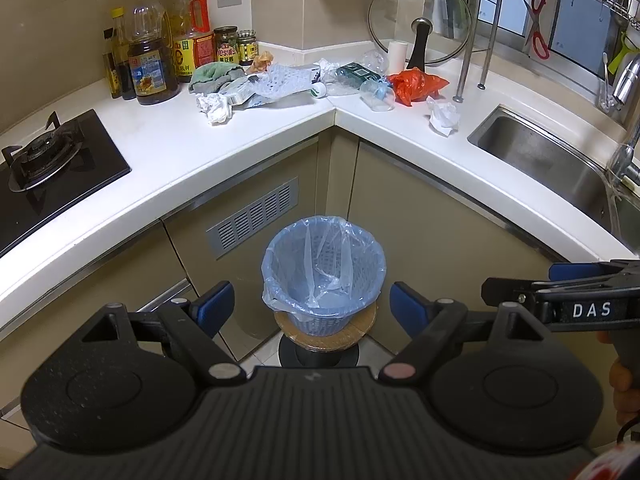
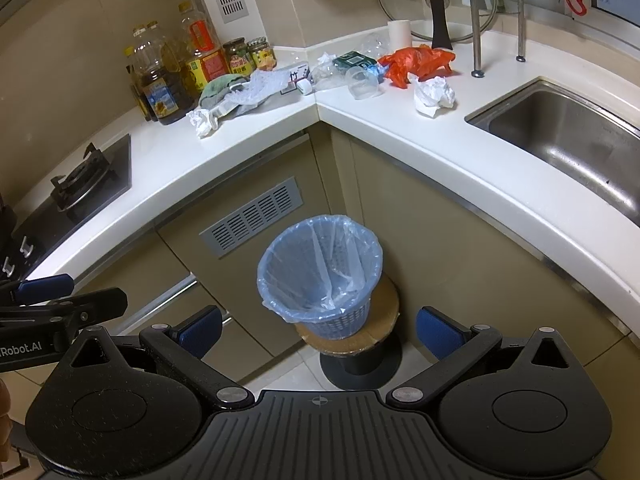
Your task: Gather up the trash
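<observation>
Front strip of counter (image 1: 168, 152) bare, open approach; trash bin (image 1: 323, 276) mouth unobstructed from above; back corner crowded: oil bottles (image 1: 150, 64) left, glass lid (image 1: 420, 20) and rack posts (image 1: 468, 52) behind, faucet (image 1: 624, 120) over the sink (image 2: 568, 136) at right

Crumpled paper (image 1: 216, 107), clear bottles (image 1: 356, 74) and a red bag (image 1: 416, 84) litter the counter corner (image 1: 280, 120).

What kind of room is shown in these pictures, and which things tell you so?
Most likely a small home kitchen: a gas stove and a steel sink are set into a white corner countertop, with oil bottles against the wall.
</observation>
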A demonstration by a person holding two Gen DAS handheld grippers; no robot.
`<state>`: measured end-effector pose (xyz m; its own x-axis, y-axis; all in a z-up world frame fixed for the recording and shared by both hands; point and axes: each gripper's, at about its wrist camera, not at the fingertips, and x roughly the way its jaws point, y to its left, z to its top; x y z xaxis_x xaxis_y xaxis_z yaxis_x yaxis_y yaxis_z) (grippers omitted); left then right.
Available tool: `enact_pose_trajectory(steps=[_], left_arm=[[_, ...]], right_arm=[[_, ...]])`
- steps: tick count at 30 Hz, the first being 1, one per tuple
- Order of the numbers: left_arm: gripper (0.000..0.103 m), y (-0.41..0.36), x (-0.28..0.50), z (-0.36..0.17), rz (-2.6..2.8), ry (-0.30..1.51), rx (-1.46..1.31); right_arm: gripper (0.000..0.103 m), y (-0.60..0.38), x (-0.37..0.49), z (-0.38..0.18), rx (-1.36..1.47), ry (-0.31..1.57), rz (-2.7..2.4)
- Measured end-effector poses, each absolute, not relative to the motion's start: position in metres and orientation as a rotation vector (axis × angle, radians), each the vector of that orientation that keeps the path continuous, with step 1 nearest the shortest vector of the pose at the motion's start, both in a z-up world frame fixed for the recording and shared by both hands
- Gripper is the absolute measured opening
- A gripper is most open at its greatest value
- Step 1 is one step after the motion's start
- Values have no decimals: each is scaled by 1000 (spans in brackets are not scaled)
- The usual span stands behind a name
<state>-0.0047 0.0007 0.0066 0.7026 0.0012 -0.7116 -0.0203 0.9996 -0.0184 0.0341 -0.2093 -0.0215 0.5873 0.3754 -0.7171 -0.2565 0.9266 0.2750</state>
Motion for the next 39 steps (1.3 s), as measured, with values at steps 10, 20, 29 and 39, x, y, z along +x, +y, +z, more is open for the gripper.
enact_pose_trajectory(steps=[10, 20, 29, 39], left_arm=[[84, -5, -2, 7, 8, 792, -21], [84, -6, 1, 6, 5, 791, -21], [84, -6, 2, 5, 5, 790, -21], [84, -7, 3, 5, 3, 791, -20]], right_arm=[[103, -216, 41, -21, 158, 873, 366], [103, -218, 41, -22, 158, 871, 365], [103, -218, 41, -23, 158, 870, 364], [103, -220, 44, -23, 160, 872, 361]])
